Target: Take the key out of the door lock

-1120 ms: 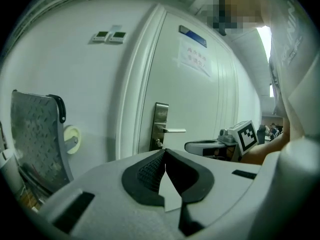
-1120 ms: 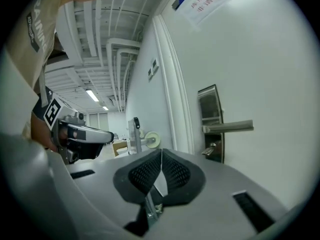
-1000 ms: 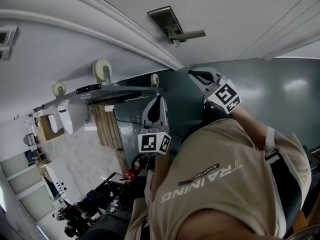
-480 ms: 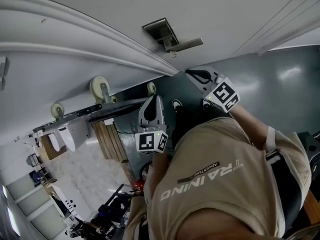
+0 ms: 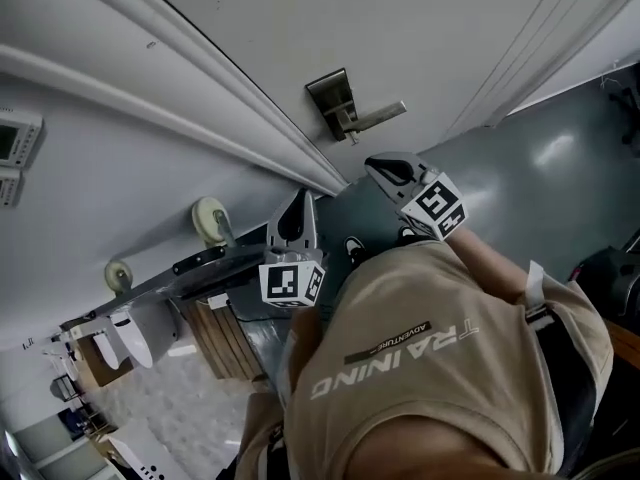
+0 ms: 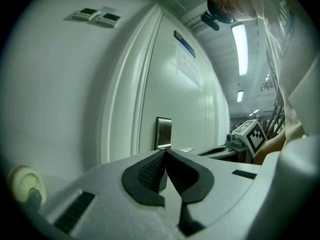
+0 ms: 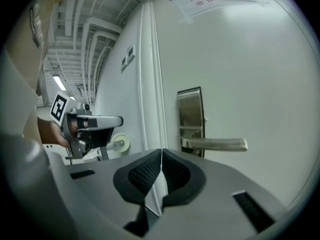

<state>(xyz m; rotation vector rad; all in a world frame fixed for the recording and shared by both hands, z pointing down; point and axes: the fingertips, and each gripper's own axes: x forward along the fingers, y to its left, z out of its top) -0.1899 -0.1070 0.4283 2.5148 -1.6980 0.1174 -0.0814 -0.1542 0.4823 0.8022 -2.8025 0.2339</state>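
- White door [image 5: 450, 28] and its frame [image 5: 250, 128] fill the top of the head view, with grey floor [image 5: 560, 158] gleaming at lower right.
- Close up to it stands the person in a tan shirt [image 5: 430, 368], both tools raised toward the door.
- Over to the right gripper [image 7: 161, 153]: pads pressed together, nothing between them, the lever showing just above its tips, clear of them.
- And the left gripper [image 6: 165, 153]: jaws closed tight too, empty, aimed nearer the frame.
- On the door, the lock plate [image 5: 333, 103] carries the lever handle [image 5: 378, 117], level.
- As for the key, it's too small to pick out on the plate; neither gripper touches the lock.
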